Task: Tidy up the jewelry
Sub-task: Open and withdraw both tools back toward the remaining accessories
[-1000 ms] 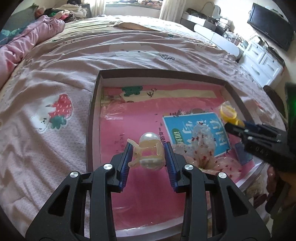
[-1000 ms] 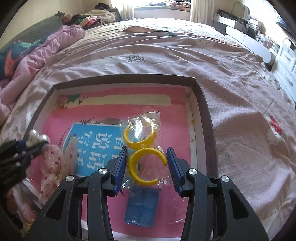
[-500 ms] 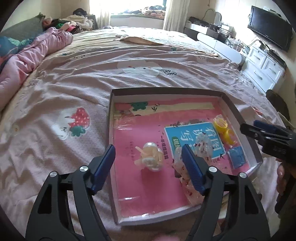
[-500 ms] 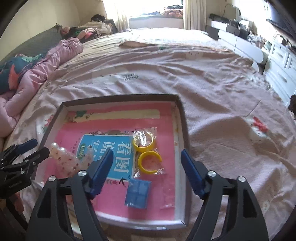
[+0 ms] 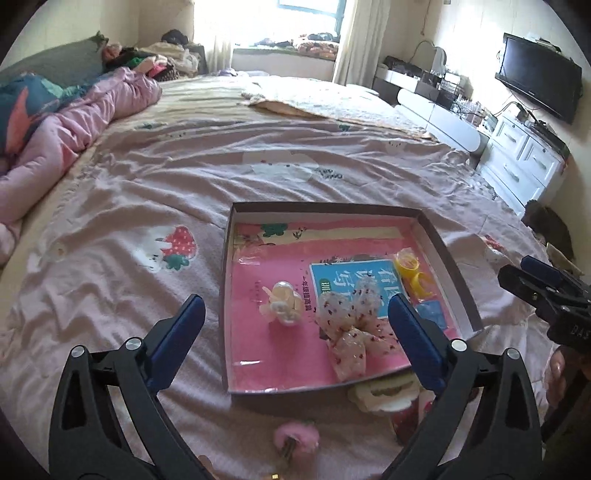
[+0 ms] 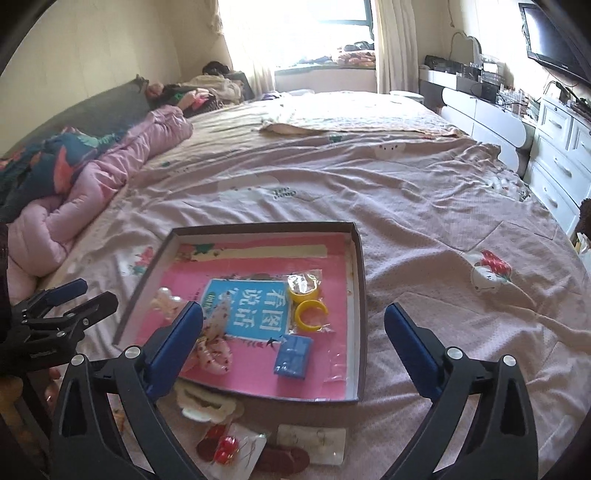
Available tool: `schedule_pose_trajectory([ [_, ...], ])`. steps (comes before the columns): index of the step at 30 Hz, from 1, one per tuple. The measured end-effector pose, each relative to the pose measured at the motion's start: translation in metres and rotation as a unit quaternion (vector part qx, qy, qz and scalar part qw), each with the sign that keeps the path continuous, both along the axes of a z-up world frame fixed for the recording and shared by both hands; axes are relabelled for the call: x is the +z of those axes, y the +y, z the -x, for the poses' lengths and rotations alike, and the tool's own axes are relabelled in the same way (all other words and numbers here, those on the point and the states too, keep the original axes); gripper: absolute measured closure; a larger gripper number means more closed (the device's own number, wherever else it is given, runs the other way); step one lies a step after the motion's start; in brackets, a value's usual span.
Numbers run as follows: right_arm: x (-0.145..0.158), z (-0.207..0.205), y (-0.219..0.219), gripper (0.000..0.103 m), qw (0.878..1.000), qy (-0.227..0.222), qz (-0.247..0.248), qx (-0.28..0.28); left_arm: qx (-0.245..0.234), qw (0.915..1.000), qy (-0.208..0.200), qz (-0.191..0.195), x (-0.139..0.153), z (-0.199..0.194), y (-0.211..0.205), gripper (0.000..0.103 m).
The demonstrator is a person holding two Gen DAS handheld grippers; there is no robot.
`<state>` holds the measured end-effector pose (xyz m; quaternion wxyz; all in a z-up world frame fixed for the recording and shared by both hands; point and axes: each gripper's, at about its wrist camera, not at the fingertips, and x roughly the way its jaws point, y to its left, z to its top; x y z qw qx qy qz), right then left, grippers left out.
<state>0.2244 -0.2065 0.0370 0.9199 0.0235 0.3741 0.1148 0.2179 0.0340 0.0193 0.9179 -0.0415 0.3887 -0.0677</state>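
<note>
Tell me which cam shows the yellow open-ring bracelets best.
Right wrist: both yellow C-shaped plastic bracelets sit unobstructed, gaps visible. Left wrist shows them smaller, near the tray's right wall.

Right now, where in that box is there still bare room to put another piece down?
In the box, the pink floor left of the pearl clip is bare, as is the far strip. The right side is crowded: bow, yellow bangles, blue case.

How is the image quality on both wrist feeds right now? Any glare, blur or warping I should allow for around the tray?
Left wrist view: window blown out, tray evenly lit and sharp, bed edges bent by fisheye. Right wrist view: same window glare, dark corner vignette, plastic bag on the yellow rings glints slightly; near-edge items fairly sharp.
</note>
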Motion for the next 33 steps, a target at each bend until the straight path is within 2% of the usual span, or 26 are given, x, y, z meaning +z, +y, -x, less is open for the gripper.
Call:
schedule_pose_trajectory([
  [10,0.029,0.049,-0.01,0.007,0.999,-0.038,0.006,0.012,0.011,0.9994,-0.031,-0.012,0.028,0.046,0.005,0.012],
  [19,0.047,0.086,-0.016,0.007,0.998,-0.054,-0.004,0.018,0.024,0.9979,-0.06,-0.003,0.056,0.079,0.011,0.012],
  [27,0.046,0.114,-0.015,0.007,0.998,-0.06,-0.003,0.03,0.036,0.9976,-0.06,-0.002,0.058,0.104,0.012,0.012],
  [33,0.035,0.13,-0.014,0.007,0.997,-0.063,0.005,0.035,0.036,0.9976,-0.056,-0.018,0.05,0.116,0.005,0.012],
])
